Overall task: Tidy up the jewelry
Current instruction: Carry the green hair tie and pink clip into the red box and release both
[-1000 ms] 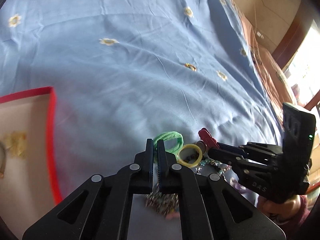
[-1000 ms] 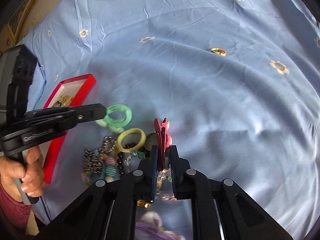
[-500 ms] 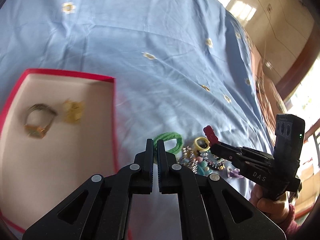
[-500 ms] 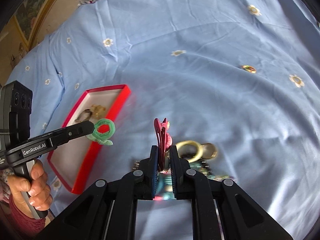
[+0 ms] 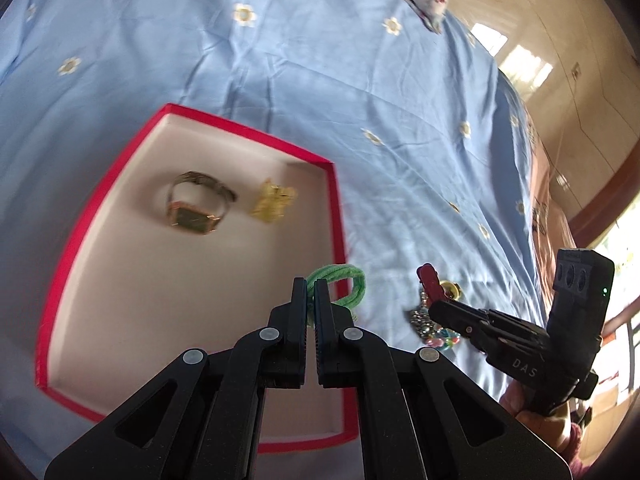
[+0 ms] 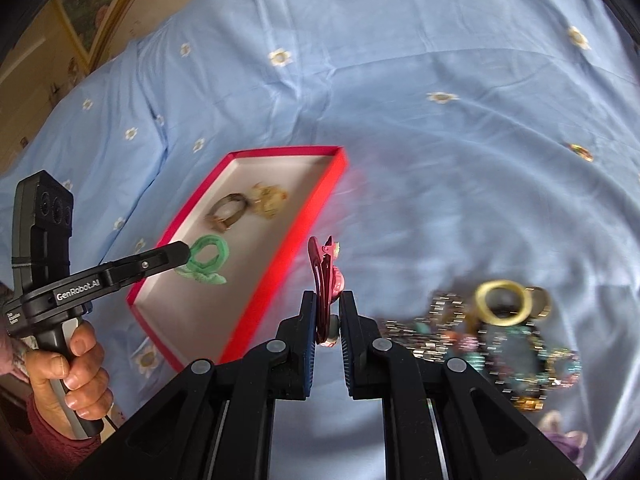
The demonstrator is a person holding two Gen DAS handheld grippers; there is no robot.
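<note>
My left gripper [image 5: 310, 286] is shut on a green hair tie [image 5: 343, 280] and holds it above the red-rimmed white box [image 5: 120, 168]; in the right wrist view the left gripper [image 6: 185, 251] hangs the green hair tie [image 6: 208, 256] over the box [image 6: 340, 160]. My right gripper [image 6: 328, 300] is shut on a red hair clip [image 6: 325, 276], right of the box; the right gripper also shows in the left wrist view [image 5: 434, 306] with the red hair clip [image 5: 429, 280]. A watch [image 5: 196, 210] and a gold brooch [image 5: 274, 200] lie in the box.
A pile of jewelry [image 6: 504, 336] with a yellow ring-shaped band [image 6: 503, 302] lies on the blue flowered bedsheet [image 6: 440, 160] to the right of the box. A purple piece [image 6: 560, 436] lies at the lower right. A wall and wooden frame stand beyond the bed.
Both grippers have lifted off the pile and moved left toward the box, each carrying its item. The green hair tie now hangs over the box interior.
</note>
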